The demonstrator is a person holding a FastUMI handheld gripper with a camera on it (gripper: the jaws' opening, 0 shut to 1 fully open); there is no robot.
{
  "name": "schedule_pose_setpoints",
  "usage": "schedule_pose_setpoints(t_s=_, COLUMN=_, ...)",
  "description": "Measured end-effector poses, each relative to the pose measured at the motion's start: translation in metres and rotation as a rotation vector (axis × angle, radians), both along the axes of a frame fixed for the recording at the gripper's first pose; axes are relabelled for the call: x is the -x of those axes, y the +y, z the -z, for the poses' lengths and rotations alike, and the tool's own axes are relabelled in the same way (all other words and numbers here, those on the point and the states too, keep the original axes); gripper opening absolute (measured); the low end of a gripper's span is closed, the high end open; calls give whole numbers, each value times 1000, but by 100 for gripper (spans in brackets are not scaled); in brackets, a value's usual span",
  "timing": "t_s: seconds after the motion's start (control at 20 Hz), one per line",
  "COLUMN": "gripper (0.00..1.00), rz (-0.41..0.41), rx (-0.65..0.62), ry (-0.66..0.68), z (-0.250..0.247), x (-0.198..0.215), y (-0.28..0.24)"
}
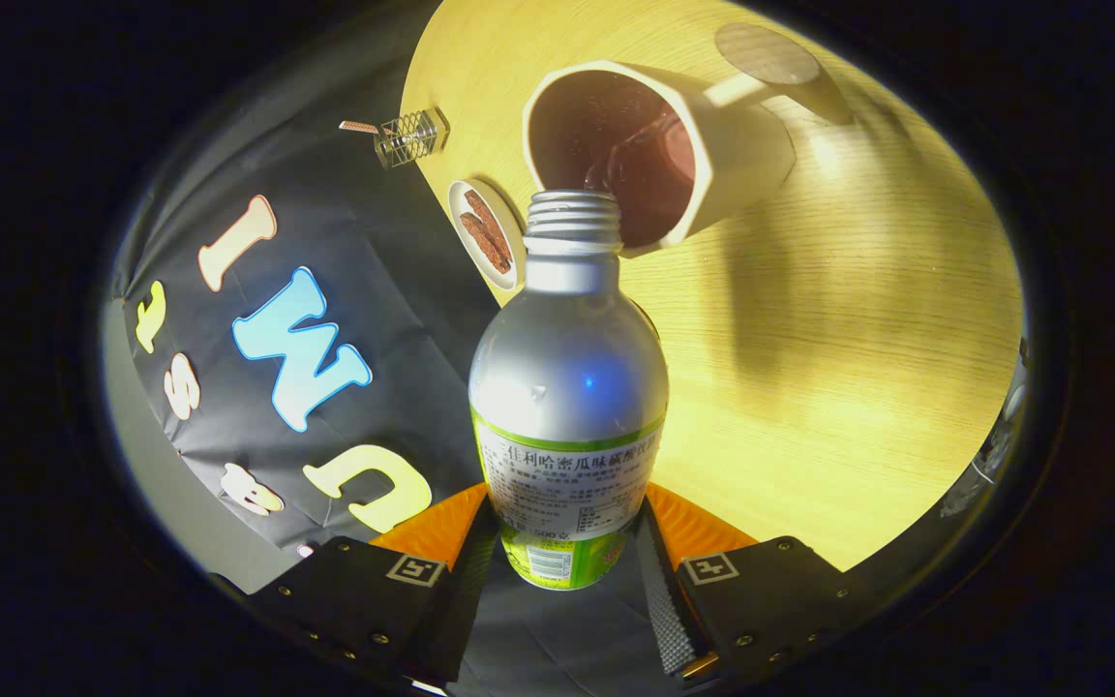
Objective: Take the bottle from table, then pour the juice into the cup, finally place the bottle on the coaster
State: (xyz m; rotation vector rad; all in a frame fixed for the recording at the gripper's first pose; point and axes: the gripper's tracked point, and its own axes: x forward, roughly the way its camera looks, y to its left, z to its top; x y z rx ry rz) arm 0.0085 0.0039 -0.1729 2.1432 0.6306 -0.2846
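Silver uncapped bottle [568, 387] tilted over cup [659, 150]

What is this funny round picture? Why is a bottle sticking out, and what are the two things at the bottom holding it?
The picture comes from a small camera riding on a hand-held gripper, a tool with two fingers that a person carries. The camera looks forward along those fingers, so they show at the bottom. Its lens bends everything, which makes the picture round and tilted.

Both fingers press on the silver bottle, one from each side. Its cap is off, and its open neck points into the white cup, so this is the pouring moment; something dark seems to be inside the cup.

All of it is over a wooden table. Beyond the cup lies a round coaster. Beside the bottle's neck sits a small dish with brown pieces, and farther off a little wire cage thing.
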Motion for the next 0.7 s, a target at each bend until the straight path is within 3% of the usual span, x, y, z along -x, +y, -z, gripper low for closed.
schedule_pose_setpoints(t_s=0.7, gripper=74, rz=10, rx=-77, ry=24, z=-12, x=-3, y=-10)
